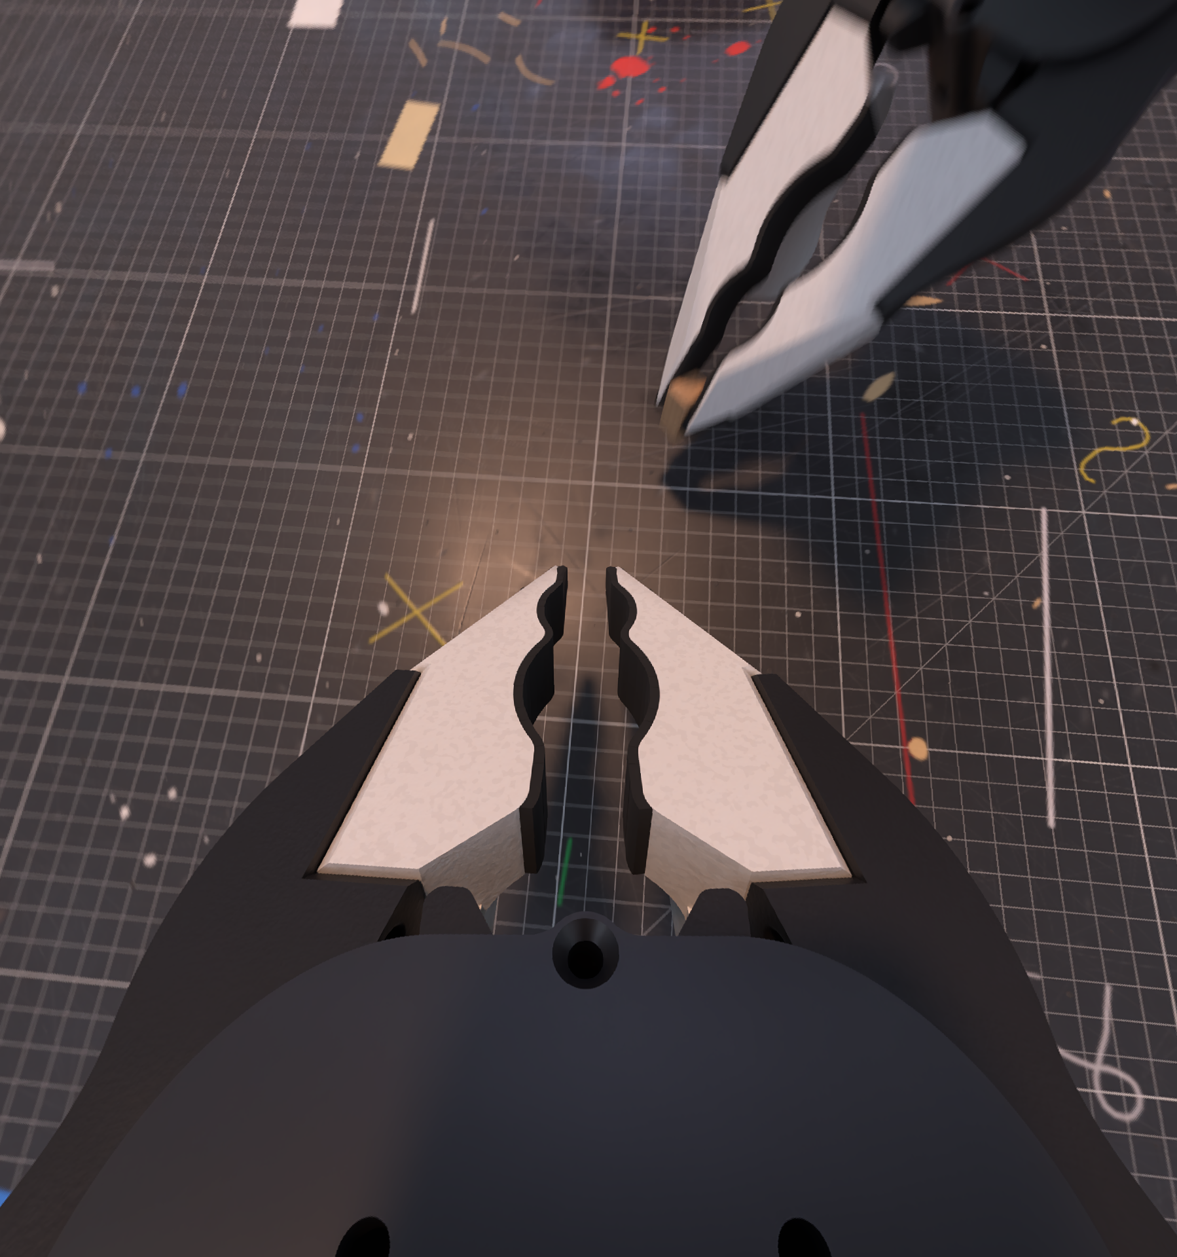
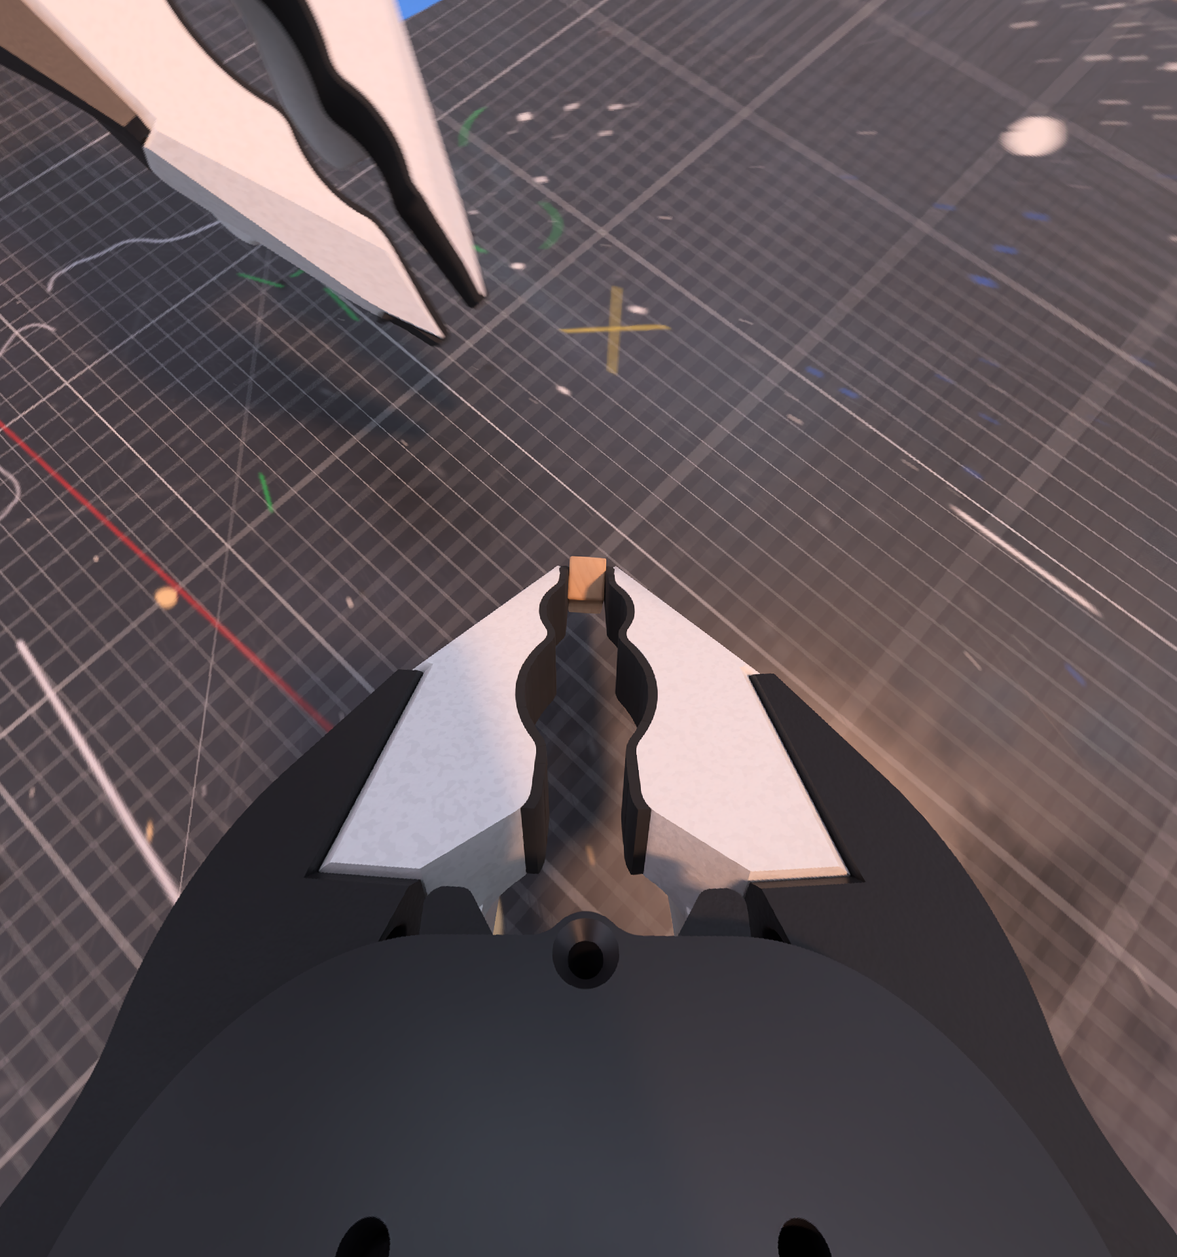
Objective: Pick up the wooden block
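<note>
My right gripper (image 2: 586, 578) is clamped on the wooden block (image 2: 586, 578), a small tan cube pinched at the very fingertips. In the left wrist view the block (image 1: 682, 401) hangs above its shadow, clear of the cutting mat (image 1: 232, 476). My left gripper (image 1: 586, 575) holds nothing, jaws nearly together with a narrow gap between them, hovering over the dark gridded mat, near the right one but apart. A yellow cross (image 2: 614, 329) is marked on the mat beyond the block.

Right gripper (image 2: 586, 578) pinched at its tips; left gripper (image 1: 586, 578) narrowly parted.
</note>
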